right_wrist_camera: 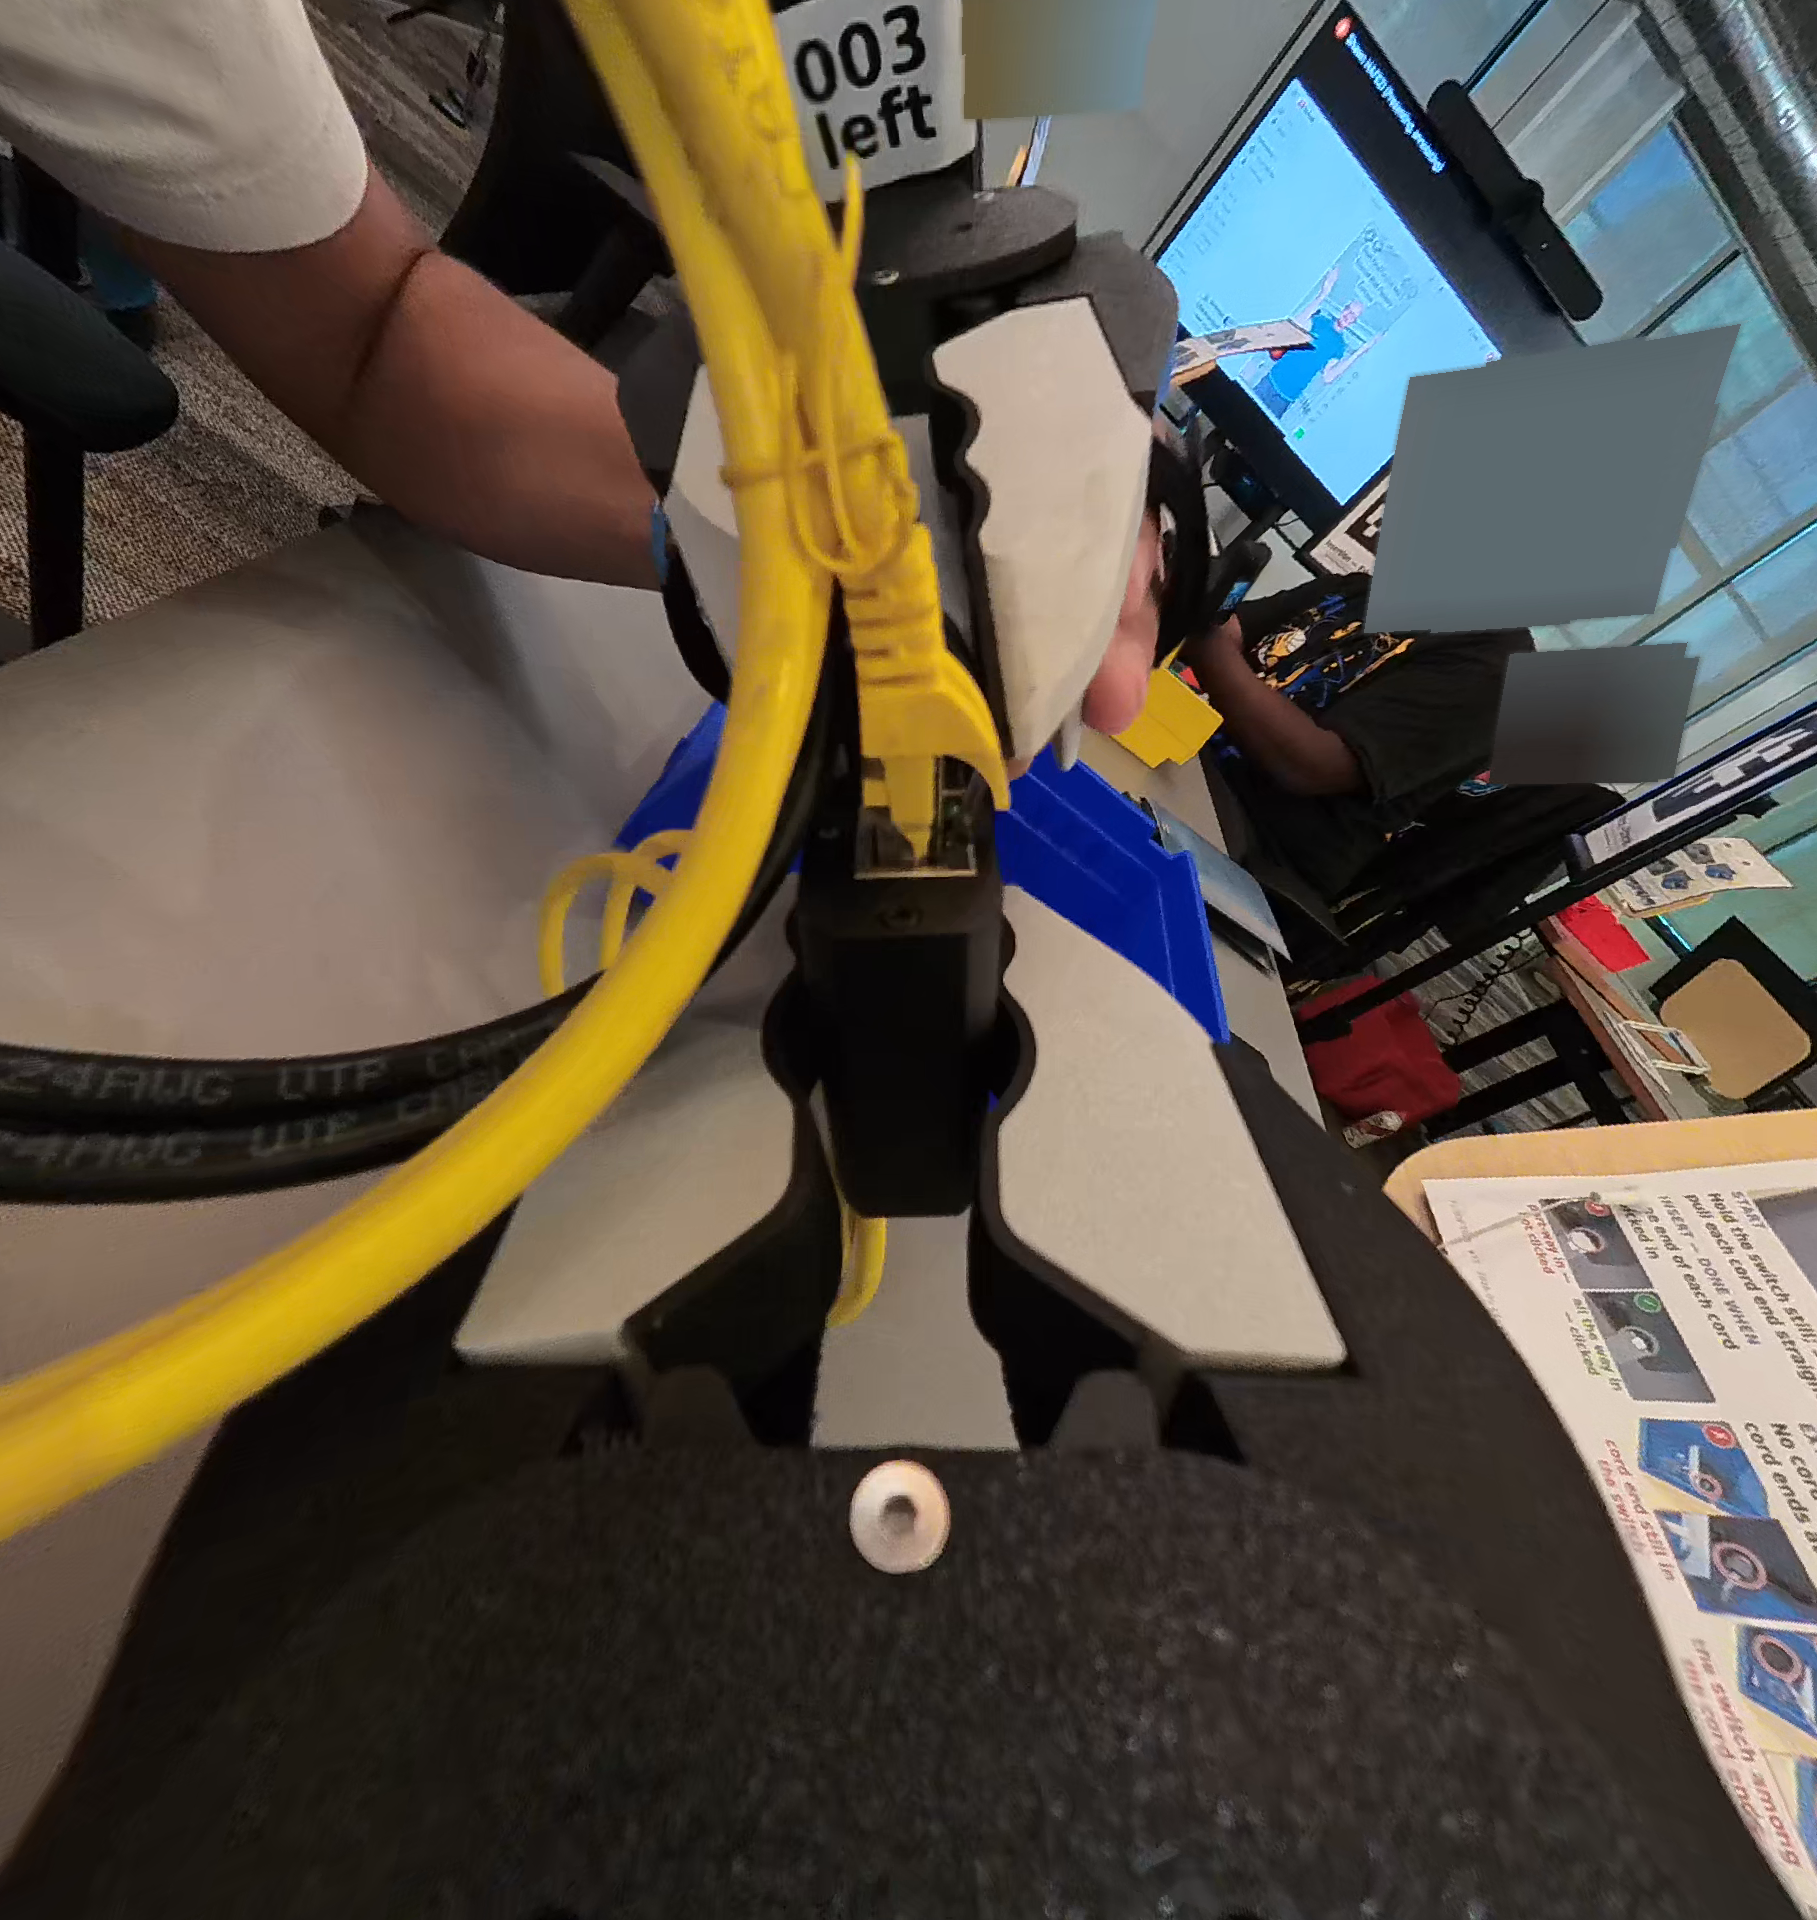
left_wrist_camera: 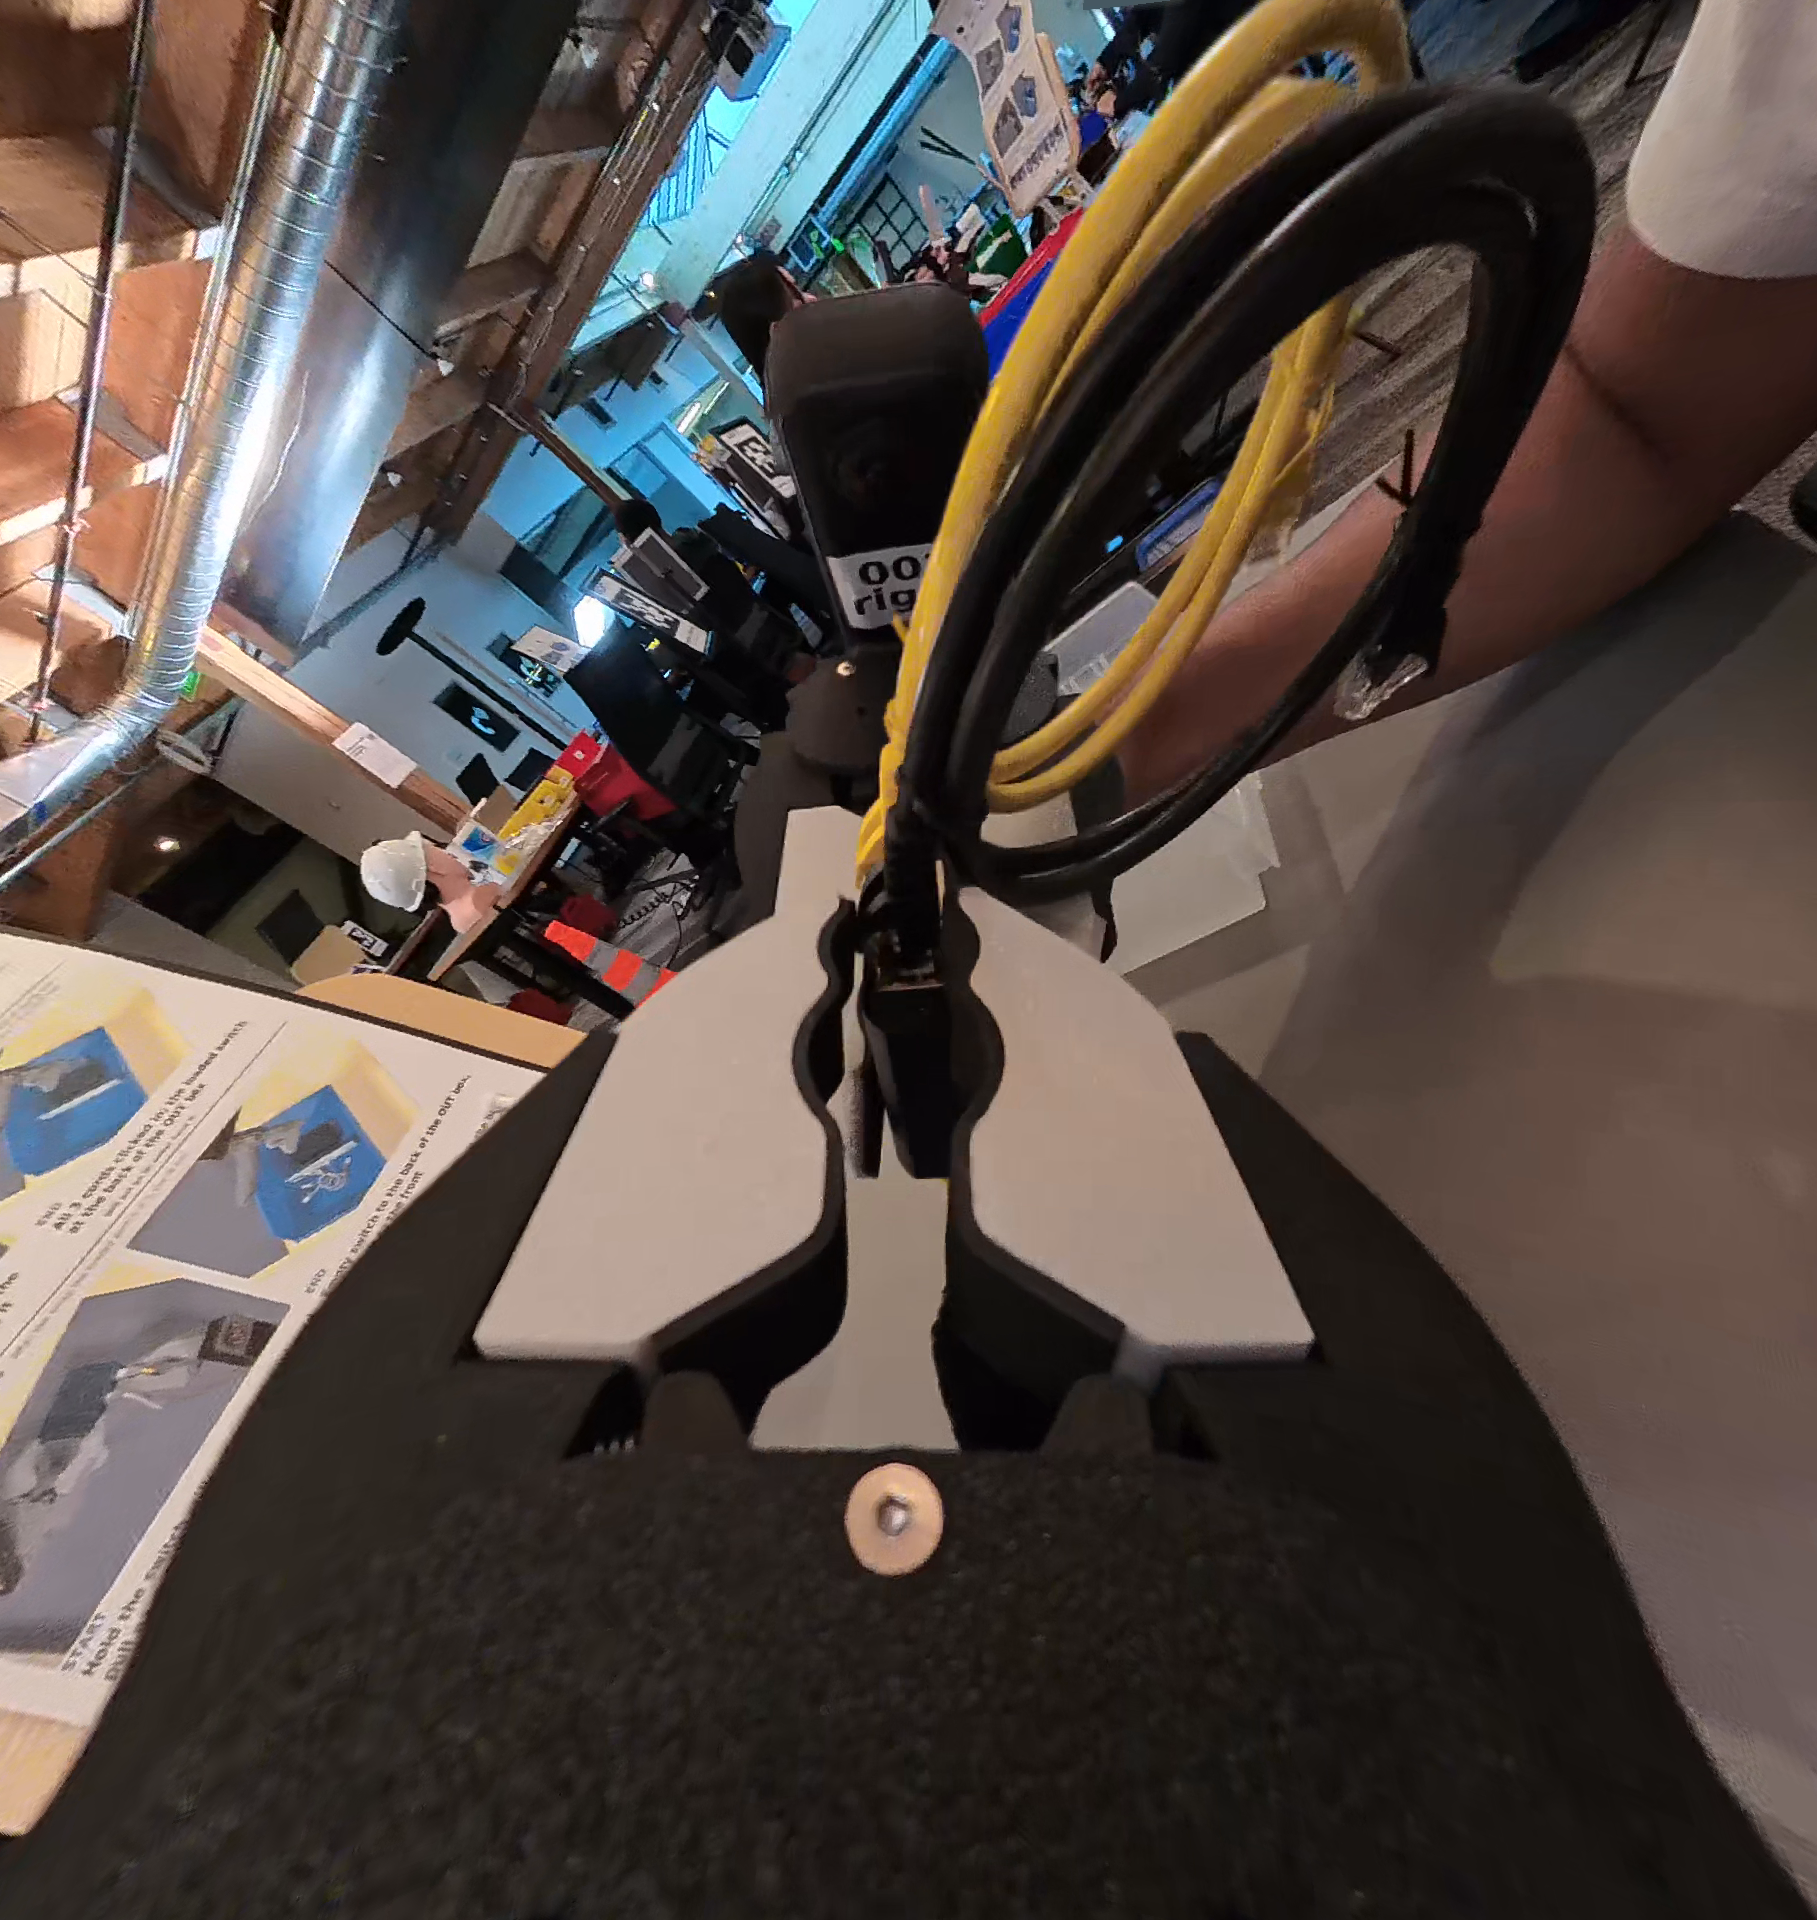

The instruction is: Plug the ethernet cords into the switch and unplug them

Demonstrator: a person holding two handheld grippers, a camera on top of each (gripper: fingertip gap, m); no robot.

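1. The switch (right_wrist_camera: 899,1039), a black box, is clamped upright between the right gripper's (right_wrist_camera: 899,966) fingers, above the bench (right_wrist_camera: 208,779).
2. A yellow plug (right_wrist_camera: 909,707) sits at a port, apparently seated; whether latched, I cannot tell.
3. The left gripper (left_wrist_camera: 899,997) has its fingers closed narrowly at that end, seemingly on a plug.
4. A black cord (left_wrist_camera: 1486,208) dangles one clear connector (left_wrist_camera: 1387,681) free, so, I judge, plugging or unplugging remains.

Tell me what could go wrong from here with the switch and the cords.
The yellow plug sits in a port of the black switch that the right gripper clamps; pulling it at an angle might bend its latch. The coiled yellow cord and black cord drape across the grippers and could snag.
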